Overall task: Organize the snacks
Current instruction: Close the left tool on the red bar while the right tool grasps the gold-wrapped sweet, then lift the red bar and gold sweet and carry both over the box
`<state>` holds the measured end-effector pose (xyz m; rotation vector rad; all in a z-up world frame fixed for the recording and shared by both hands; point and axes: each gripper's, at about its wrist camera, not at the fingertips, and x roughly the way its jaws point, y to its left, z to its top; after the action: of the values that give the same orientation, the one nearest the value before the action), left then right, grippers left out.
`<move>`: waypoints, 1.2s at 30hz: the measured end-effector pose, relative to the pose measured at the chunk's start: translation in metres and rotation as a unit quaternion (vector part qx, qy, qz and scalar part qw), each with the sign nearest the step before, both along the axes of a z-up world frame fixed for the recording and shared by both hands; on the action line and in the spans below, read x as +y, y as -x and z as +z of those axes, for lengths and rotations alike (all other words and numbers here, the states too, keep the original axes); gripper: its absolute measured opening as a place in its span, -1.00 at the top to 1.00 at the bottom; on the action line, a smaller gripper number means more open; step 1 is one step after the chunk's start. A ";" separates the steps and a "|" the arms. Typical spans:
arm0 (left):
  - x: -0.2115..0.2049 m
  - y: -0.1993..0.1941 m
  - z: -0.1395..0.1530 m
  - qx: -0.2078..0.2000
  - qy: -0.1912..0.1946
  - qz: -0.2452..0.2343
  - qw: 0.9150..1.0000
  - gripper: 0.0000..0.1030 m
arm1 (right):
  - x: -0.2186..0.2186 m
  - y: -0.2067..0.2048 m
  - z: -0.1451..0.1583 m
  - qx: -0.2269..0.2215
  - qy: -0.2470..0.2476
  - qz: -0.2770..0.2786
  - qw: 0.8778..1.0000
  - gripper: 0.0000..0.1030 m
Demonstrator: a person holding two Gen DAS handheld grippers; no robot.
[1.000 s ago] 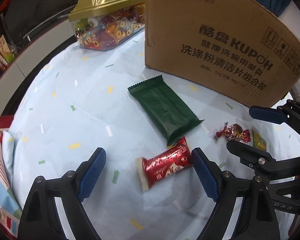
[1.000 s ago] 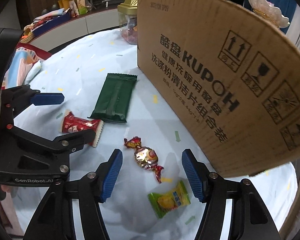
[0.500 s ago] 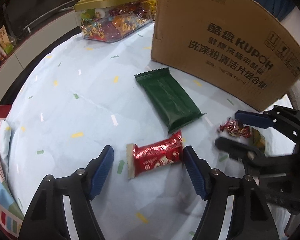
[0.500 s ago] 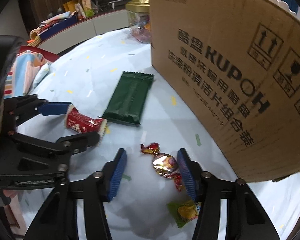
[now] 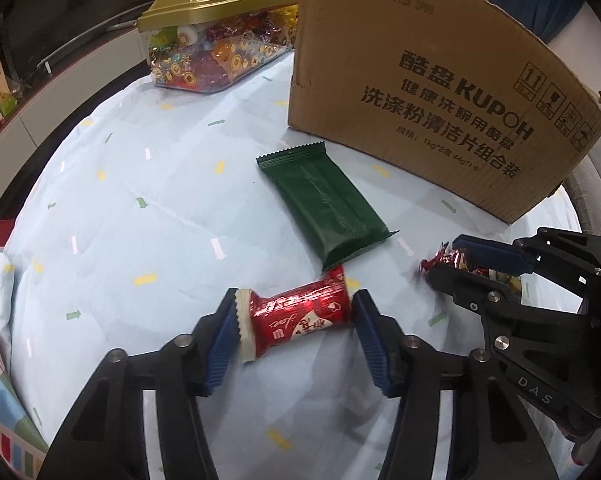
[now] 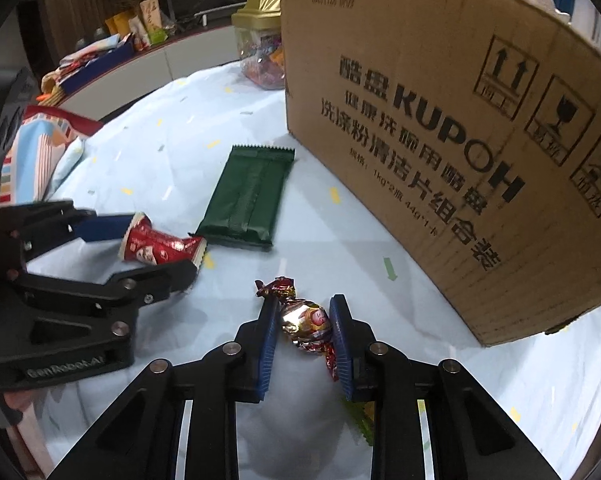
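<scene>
A red foil snack packet (image 5: 300,314) lies on the pale blue tablecloth between the pads of my left gripper (image 5: 294,312), which touch both its ends; it also shows in the right wrist view (image 6: 160,245). A twist-wrapped foil candy (image 6: 306,320) sits between the pads of my right gripper (image 6: 303,320), which press on it; the left wrist view shows that candy (image 5: 456,260) too. A dark green wrapped bar (image 5: 326,204) lies flat beyond both. A green-yellow candy (image 6: 360,420) lies under the right finger.
A tall cardboard box (image 5: 440,92) stands at the back right, close to the right gripper. A clear candy jar with a gold lid (image 5: 216,40) stands behind on the left. Colourful striped packaging (image 6: 36,156) lies at the table's left edge.
Both grippers have moved forward and closed: the left around the red packet, the right around the foil candy. The green bar has not moved.
</scene>
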<state>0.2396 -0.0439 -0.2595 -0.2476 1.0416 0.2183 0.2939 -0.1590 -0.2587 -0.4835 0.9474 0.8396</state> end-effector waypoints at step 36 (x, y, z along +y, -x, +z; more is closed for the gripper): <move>0.009 0.023 0.055 -0.042 -0.006 -0.048 0.998 0.15 | -0.015 0.051 0.052 -0.022 -0.026 -0.177 0.984 0.47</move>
<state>0.2166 -0.0347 -0.2046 -0.1933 0.9662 0.1264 0.2428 -0.1735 -0.2070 -0.2762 0.9339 0.5275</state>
